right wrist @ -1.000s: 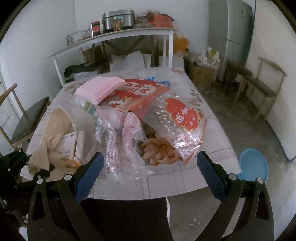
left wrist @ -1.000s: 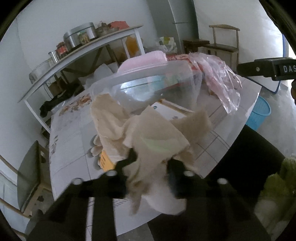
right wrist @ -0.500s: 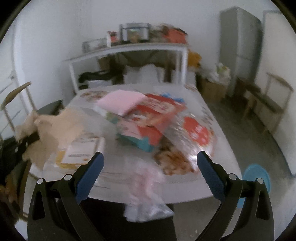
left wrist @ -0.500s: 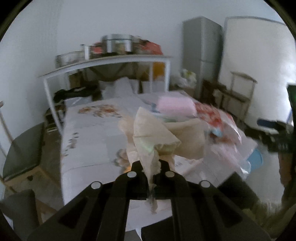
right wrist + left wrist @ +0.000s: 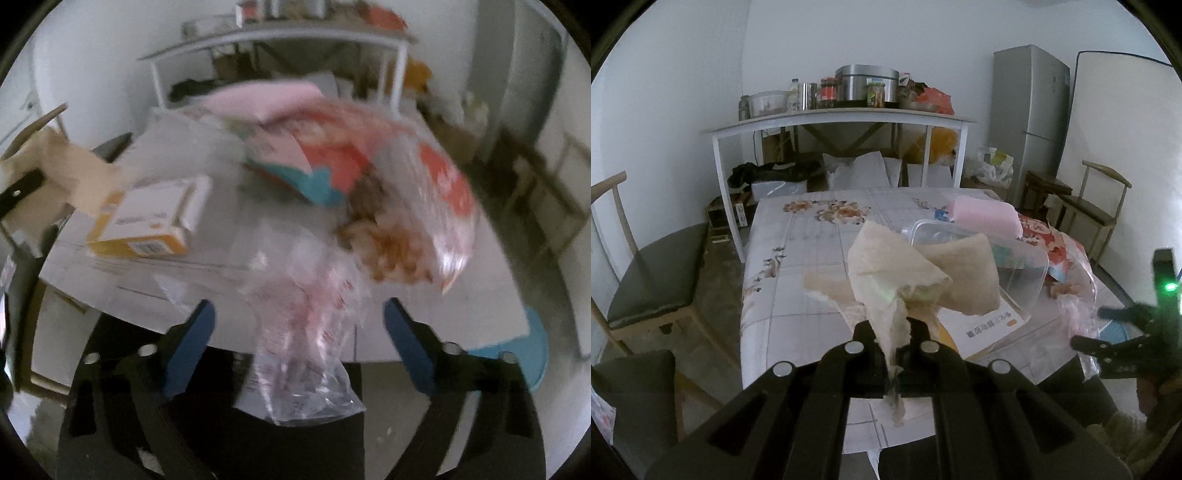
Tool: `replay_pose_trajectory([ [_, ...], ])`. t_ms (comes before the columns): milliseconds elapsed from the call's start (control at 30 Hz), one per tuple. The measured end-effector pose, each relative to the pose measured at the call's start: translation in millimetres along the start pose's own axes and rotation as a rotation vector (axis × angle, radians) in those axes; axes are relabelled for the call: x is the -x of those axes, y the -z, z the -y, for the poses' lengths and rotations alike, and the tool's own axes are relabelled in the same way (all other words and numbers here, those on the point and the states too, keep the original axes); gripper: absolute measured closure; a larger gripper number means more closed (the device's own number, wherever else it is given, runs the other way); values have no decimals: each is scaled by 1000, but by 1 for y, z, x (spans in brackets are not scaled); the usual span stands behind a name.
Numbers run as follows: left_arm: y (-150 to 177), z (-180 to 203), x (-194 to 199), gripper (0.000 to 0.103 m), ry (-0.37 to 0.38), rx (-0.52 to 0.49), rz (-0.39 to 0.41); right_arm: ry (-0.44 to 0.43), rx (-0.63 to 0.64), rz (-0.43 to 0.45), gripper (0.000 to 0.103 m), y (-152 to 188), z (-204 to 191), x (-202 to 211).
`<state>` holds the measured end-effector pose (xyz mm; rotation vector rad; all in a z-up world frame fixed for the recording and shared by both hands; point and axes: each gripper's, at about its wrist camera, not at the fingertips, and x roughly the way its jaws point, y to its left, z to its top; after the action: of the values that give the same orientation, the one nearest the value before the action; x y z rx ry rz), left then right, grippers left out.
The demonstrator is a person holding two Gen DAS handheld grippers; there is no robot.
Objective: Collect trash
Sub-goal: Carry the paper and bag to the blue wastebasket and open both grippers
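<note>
My left gripper [image 5: 899,332] is shut on a crumpled beige paper napkin [image 5: 905,273], which it holds up above the near edge of the table [image 5: 798,280]. In the right wrist view the same napkin [image 5: 70,173] shows at the far left. My right gripper [image 5: 299,321] has its jaws closing, with a clear plastic bag with red print [image 5: 306,325] hanging over the table's front edge between them; the pads do not touch it. In the left wrist view the right gripper [image 5: 1108,328] appears at the right edge.
On the table lie a white and orange box [image 5: 147,218], a clear plastic tub [image 5: 1008,258], a pink pack [image 5: 982,218] and red printed bags [image 5: 436,192]. A blue basket [image 5: 532,354] stands on the floor at right. Chairs [image 5: 650,273] flank the table.
The left gripper closed on the napkin and lifted it off the table. The right gripper dropped toward the clear bag at the table's edge and its jaws narrowed.
</note>
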<state>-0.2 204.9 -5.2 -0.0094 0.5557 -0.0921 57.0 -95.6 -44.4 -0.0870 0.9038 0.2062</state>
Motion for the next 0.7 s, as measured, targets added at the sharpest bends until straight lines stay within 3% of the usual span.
replay_pose_trajectory([
  [67, -2, 1, 4, 101, -6, 1, 10, -4, -45, -54, 41, 5, 7, -9],
  [200, -9, 1, 18, 101, -4, 13, 39, 6, -72, -43, 67, 8, 17, -3],
  [300, -20, 6, 31, 101, 33, 19, 66, -40, -116, -40, 79, 11, 27, 3],
  [467, -45, 36, 53, 101, 167, -21, 120, -117, -192, -8, 87, 16, 51, 19],
  [700, -88, 126, 58, 101, 459, -142, 163, -135, -359, 95, 89, 37, 109, 59],
])
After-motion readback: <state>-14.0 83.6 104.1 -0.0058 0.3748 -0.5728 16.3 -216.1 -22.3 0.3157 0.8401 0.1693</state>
